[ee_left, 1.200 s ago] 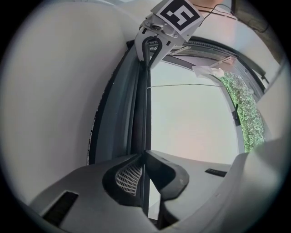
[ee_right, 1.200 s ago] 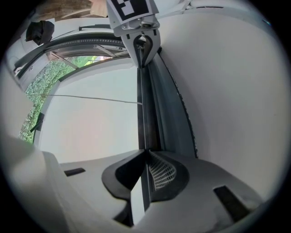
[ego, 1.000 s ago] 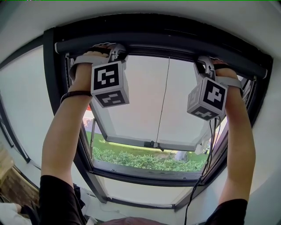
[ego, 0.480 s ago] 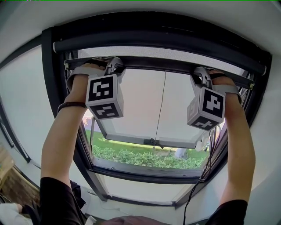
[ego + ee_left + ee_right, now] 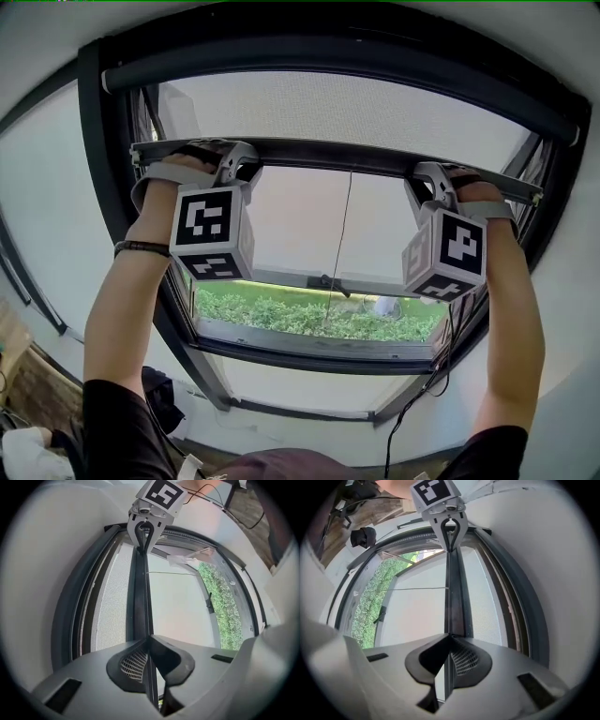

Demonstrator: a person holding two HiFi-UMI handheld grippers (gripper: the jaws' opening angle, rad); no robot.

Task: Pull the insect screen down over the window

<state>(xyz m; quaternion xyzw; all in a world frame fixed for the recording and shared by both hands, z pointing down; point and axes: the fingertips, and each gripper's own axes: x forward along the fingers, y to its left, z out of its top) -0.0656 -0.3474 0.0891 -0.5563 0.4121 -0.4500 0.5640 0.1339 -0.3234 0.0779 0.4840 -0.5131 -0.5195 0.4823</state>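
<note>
window backdrop, wristband head-view only

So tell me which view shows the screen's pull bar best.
Head view: the whole pull bar runs side to side, mesh above it. Each gripper view shows it only foreshortened, running away lengthwise from its own closed jaws.

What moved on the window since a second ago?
The pull bar came down from the roller box, dragged by the left gripper and right gripper, so more insect screen mesh now shows above it. Both grippers stay clamped on the bar, and the tilted window pane behind stays open.
</note>
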